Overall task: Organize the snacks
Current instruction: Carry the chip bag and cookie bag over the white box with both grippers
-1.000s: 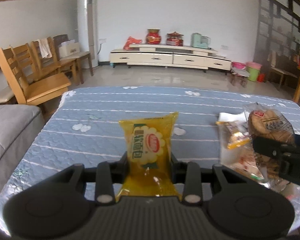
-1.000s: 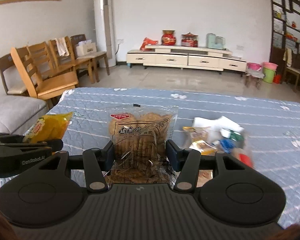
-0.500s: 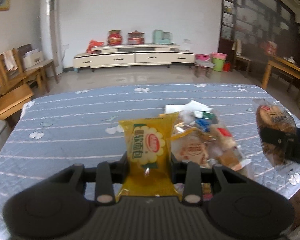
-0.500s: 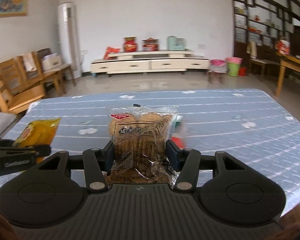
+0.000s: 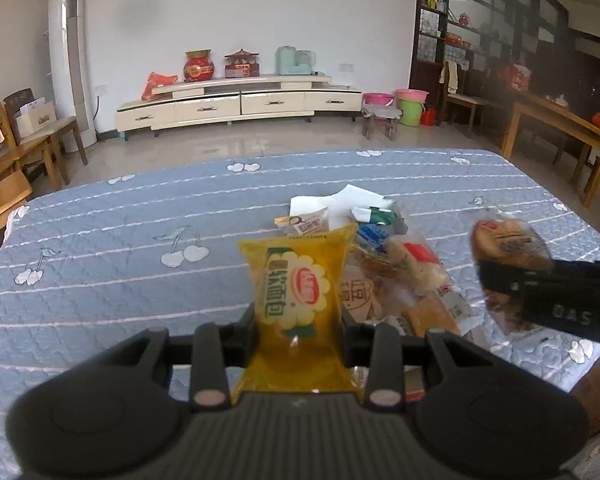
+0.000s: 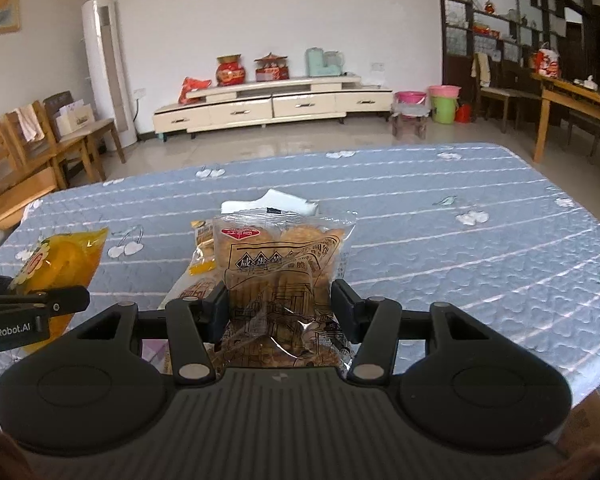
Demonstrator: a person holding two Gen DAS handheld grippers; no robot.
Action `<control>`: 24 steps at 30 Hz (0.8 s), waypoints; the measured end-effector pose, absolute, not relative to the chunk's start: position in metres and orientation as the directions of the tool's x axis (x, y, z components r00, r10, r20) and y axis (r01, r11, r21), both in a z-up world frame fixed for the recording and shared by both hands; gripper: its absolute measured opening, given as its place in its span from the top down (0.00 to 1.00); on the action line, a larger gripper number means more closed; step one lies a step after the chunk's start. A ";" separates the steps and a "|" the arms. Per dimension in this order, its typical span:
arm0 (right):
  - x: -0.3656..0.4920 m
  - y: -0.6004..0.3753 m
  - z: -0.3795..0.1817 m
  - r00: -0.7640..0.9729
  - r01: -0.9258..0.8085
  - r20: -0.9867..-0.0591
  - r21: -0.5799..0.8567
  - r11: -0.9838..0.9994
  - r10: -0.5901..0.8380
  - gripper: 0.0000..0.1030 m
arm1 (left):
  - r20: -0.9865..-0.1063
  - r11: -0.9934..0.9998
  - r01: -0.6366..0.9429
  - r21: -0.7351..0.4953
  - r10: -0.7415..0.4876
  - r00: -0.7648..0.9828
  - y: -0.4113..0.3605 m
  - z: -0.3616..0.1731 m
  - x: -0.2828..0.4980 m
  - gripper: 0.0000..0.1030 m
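Observation:
My left gripper (image 5: pixel 298 320) is shut on a yellow bread packet (image 5: pixel 296 288), which stands upright between its fingers. The same yellow bread packet (image 6: pixel 58 262) shows at the left of the right wrist view. My right gripper (image 6: pixel 280 304) is shut on a clear packet of brown biscuits (image 6: pixel 282 276); in the left wrist view that biscuit packet (image 5: pixel 508 248) hangs at the right, above the table. A heap of mixed snack packets (image 5: pixel 396 276) lies on the blue quilted tablecloth (image 5: pixel 120 240) just behind and right of the yellow packet. Part of the heap (image 6: pixel 204 256) is hidden by the biscuit packet.
A white paper (image 5: pixel 340 200) lies at the far side of the heap. A cardboard box (image 6: pixel 588 424) sits below the table's near right edge. Wooden chairs (image 6: pixel 32 148) stand left of the table, a wooden table (image 5: pixel 560 120) at the right, a low cabinet (image 5: pixel 236 100) by the far wall.
Both grippers have swung to the right with their packets still held. The snack heap has come from the right edge of the left wrist view to just behind the yellow packet.

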State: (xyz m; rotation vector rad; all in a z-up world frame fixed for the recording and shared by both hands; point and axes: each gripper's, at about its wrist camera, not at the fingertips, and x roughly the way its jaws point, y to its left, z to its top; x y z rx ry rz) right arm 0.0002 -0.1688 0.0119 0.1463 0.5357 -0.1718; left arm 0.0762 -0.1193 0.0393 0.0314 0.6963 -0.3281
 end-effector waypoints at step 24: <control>-0.011 -0.194 0.032 0.903 0.242 -0.385 0.089 0.966 -0.190 0.03 | -0.632 0.894 0.431 -0.122 -0.405 0.661 -0.173 0.035 0.100 0.65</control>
